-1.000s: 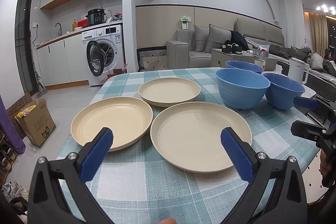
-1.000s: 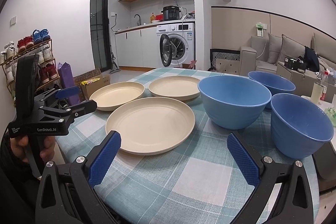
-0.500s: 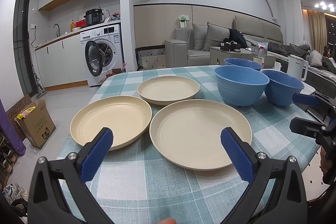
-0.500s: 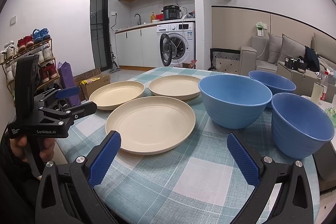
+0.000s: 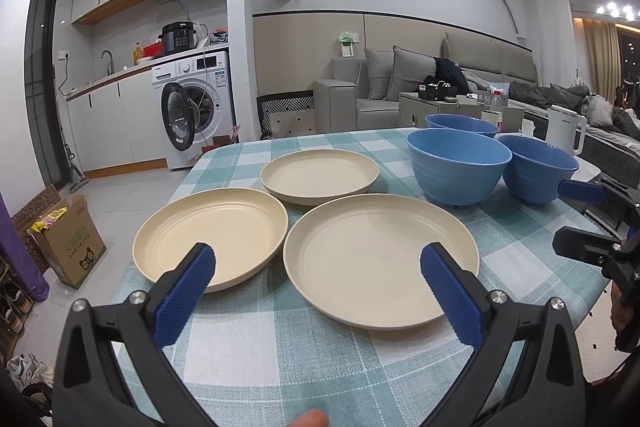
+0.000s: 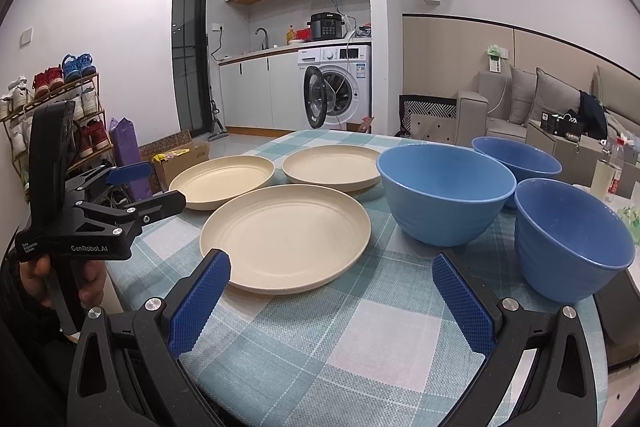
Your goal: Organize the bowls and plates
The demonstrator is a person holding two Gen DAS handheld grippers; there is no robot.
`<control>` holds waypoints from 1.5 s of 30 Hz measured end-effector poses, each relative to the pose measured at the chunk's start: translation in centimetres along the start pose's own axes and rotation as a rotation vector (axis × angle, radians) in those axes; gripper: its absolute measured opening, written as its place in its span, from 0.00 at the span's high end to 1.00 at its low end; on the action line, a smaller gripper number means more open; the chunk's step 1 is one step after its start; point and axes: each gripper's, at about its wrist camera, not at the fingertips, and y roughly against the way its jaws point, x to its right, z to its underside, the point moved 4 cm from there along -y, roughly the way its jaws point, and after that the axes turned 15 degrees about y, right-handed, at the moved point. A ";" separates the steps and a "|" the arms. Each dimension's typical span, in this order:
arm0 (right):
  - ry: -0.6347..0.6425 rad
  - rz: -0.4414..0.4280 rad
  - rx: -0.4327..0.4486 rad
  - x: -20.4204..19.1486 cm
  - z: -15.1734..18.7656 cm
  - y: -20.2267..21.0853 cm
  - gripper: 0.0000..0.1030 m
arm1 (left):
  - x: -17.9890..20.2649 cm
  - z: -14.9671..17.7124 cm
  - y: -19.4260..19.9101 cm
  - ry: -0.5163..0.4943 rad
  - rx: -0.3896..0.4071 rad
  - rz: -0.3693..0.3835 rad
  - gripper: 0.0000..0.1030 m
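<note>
While nothing is stacked yet, three cream plates and three blue bowls sit spread across the checked tablecloth (image 5: 256,331), each on its own patch of cloth. The nearest plate (image 5: 380,259) lies straight ahead of the left gripper (image 5: 318,291), with the left-hand plate (image 5: 212,235) just beside it, rims close but apart, and the far plate (image 5: 320,177) behind both. The front bowl (image 6: 446,195) stands just beside the nearest plate on its right; the near bowl (image 6: 572,239) and the back bowl (image 6: 516,157) crowd against it, and whether they touch I cannot tell. Against the pictures from a second ago, little has changed: no dish has shifted, and the left view has only drifted slightly, the plates sitting a touch differently in frame, while the right view is practically the same. I judge that the task is at its start, with both tools poised short of the first pick. The left gripper has its blue pads wide apart and empty, hovering low over the table's near edge and framing the nearest plate. The right gripper (image 6: 330,301) likewise gapes open on nothing, aimed between that plate and the front bowl. In the right view a hand (image 6: 60,277) grips the left tool's handle off the table's corner. Well behind stand a washing machine (image 5: 192,113) and a grey sofa (image 5: 380,95).
</note>
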 end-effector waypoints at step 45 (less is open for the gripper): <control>0.015 -0.009 0.077 0.9 -3.6 0.2 0.00 | -0.3 -2.4 -0.5 -0.046 -0.025 -0.034 0.00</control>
